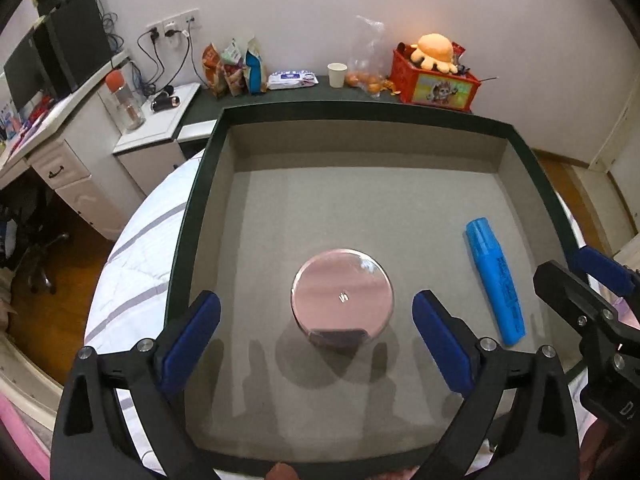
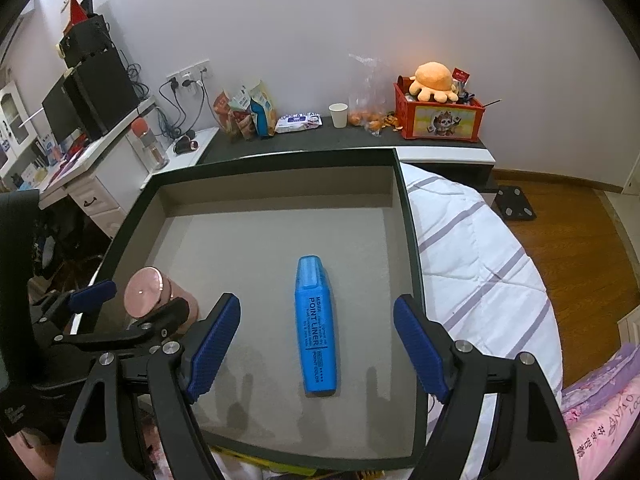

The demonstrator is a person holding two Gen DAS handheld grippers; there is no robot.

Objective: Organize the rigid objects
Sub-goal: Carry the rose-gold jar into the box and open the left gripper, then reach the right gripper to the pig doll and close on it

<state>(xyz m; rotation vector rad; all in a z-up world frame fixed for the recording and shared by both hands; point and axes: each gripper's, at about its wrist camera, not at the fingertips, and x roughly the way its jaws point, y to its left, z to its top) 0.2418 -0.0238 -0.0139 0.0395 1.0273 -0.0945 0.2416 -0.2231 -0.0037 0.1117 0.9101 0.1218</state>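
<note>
A dark-rimmed box with a grey floor rests on a bed. A pink cylinder with a shiny round top stands upright in it. A blue highlighter pen lies flat to the cylinder's right. My left gripper is open, with its blue pads on either side of the cylinder, above it and apart from it. My right gripper is open above the highlighter, fingers on either side, not touching. The right gripper also shows at the right edge of the left wrist view.
The bed has a white quilt with purple stripes. A dark shelf behind the box holds snack bags, a paper cup and a red crate with an orange plush. A white desk stands on the left. Wood floor is on the right.
</note>
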